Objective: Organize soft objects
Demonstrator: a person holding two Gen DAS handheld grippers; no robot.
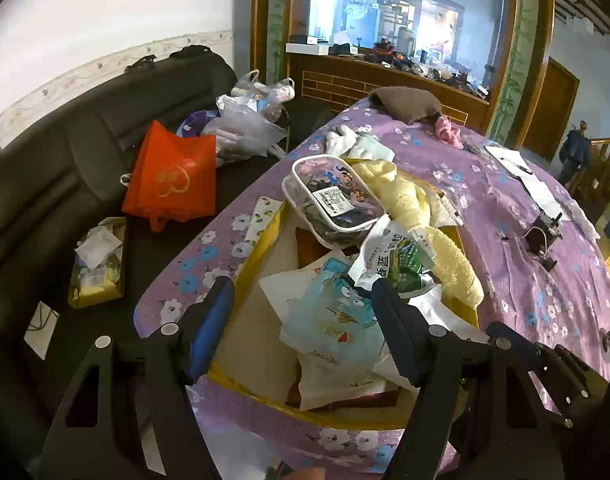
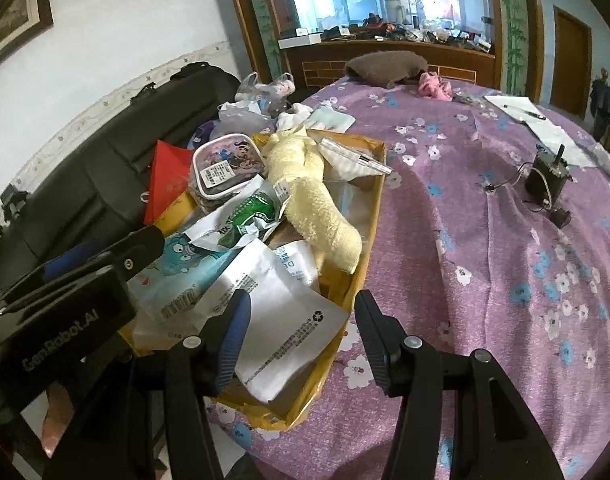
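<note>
A yellow cardboard box (image 1: pixel 265 236) (image 2: pixel 375 184) on the purple flowered tablecloth holds a yellow towel (image 1: pixel 445 240) (image 2: pixel 321 216), a clear cartoon pouch (image 1: pixel 333 200) (image 2: pixel 227 168), a green-and-white packet (image 1: pixel 397 264) (image 2: pixel 245 216), a blue cartoon bag (image 1: pixel 333 312) (image 2: pixel 185 260) and white bags (image 2: pixel 277 320). My left gripper (image 1: pixel 301 320) is open above the blue cartoon bag. My right gripper (image 2: pixel 301 328) is open above the box's near right corner. The left gripper also shows in the right wrist view (image 2: pixel 105 256). A brown cloth (image 1: pixel 405 102) (image 2: pixel 385 64), pink cloth (image 1: pixel 449 130) (image 2: pixel 435 84) and white and pale green cloths (image 1: pixel 357 142) (image 2: pixel 317 118) lie on the table beyond the box.
A black sofa (image 1: pixel 65 160) on the left holds an orange bag (image 1: pixel 173 176), plastic bags (image 1: pixel 245 124) and a small box of items (image 1: pixel 99 264). A small black device with wires (image 1: pixel 541 236) (image 2: pixel 545 180) and papers (image 1: pixel 517 168) (image 2: pixel 537 120) lie on the table's right side.
</note>
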